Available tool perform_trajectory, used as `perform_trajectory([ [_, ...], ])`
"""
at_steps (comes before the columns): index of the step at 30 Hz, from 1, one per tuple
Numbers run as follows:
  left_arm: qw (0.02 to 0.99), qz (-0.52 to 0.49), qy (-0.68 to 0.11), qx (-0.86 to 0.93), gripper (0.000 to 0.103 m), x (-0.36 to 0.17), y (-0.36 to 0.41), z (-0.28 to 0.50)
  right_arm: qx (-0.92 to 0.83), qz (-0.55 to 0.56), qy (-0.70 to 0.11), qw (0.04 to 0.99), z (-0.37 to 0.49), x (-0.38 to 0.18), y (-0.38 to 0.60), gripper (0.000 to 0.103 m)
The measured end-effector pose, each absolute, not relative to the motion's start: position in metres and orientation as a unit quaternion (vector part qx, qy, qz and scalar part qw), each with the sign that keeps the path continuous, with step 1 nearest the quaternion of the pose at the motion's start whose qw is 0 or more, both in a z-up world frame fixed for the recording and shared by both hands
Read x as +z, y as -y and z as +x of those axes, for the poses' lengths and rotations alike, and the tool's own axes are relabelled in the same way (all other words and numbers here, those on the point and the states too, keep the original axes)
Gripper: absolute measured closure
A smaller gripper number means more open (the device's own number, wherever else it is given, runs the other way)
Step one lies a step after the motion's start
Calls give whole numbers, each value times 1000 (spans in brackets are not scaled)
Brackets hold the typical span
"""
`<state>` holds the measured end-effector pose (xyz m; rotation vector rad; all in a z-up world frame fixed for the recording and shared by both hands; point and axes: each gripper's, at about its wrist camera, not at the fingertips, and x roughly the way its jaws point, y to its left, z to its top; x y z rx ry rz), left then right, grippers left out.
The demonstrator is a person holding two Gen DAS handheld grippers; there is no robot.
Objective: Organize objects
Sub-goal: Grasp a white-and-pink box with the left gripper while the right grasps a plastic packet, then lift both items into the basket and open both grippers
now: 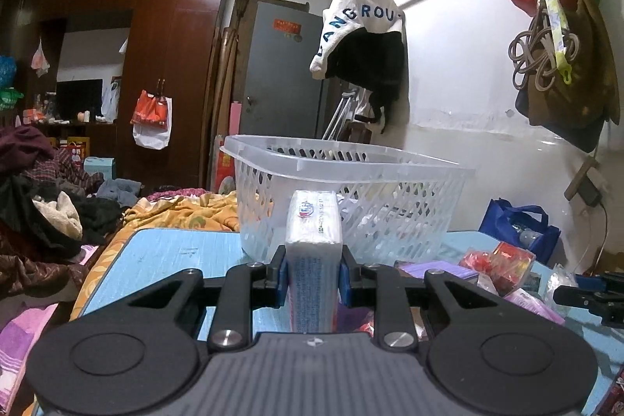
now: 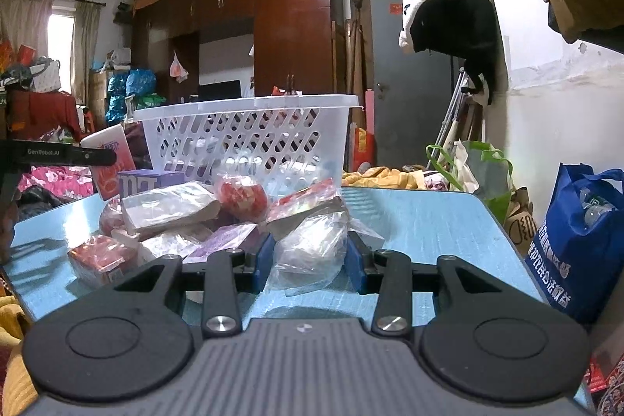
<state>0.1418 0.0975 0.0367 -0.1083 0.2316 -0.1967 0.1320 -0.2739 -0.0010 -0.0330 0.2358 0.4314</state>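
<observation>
My left gripper (image 1: 311, 273) is shut on a white tissue pack (image 1: 314, 240), held upright just in front of the clear plastic basket (image 1: 351, 162) on the blue table (image 1: 163, 252). My right gripper (image 2: 310, 260) has its blue pads on both sides of a clear plastic bag (image 2: 312, 248) lying on the table (image 2: 429, 221); the bag fills the gap and looks gripped. Behind it lies a pile of packets: red wrapped snacks (image 2: 241, 195), a purple box (image 2: 150, 180) and clear packets (image 2: 167, 205). The basket (image 2: 249, 135) stands behind the pile. The left gripper's arm (image 2: 58, 154) shows at the left edge.
A blue shopping bag (image 2: 577, 240) stands right of the table by the wall, with a green bag (image 2: 483, 174) behind it. Clothes (image 1: 58, 205) are heaped on the bed at left. Bags hang on the wall (image 1: 561, 65). The right gripper (image 1: 592, 293) shows at the right edge.
</observation>
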Motion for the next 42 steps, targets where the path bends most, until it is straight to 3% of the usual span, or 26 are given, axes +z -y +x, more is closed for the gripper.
perform_trajectory([
  [5, 988, -101, -67, -98, 74, 51, -111, 125, 224, -1, -108, 969, 129, 13, 277, 60],
  [10, 983, -121, -47, -131, 74, 111, -114, 137, 234, -21, -47, 971, 129, 79, 259, 60],
  [16, 979, -126, -96, -127, 74, 155, -98, 219, 229, -59, -69, 969, 220, 155, 190, 60],
  [19, 980, -110, -118, -116, 74, 153, -88, 245, 226, -75, -111, 965, 262, 159, 162, 60],
  [28, 983, -85, -139, -88, 70, 144, -78, 267, 220, -87, -132, 963, 290, 142, 146, 60],
  [29, 985, -66, -139, -72, 52, 144, -76, 269, 215, -93, -129, 964, 291, 140, 145, 56],
  [30, 988, -49, -137, -55, 28, 143, -73, 271, 214, -98, -132, 963, 289, 140, 143, 39],
  [32, 990, -49, -125, -46, 25, 142, -74, 267, 210, -95, -131, 964, 283, 137, 146, 17],
  [36, 989, -62, -101, -94, 24, 136, -86, 214, 242, -46, -109, 963, 240, 129, 179, 0],
  [38, 986, -61, -101, -117, 18, 121, -90, 182, 249, -19, -97, 963, 203, 109, 206, 0],
  [42, 983, -57, -133, -113, 18, 74, -92, 140, 245, -3, -120, 962, 149, 56, 242, 0],
])
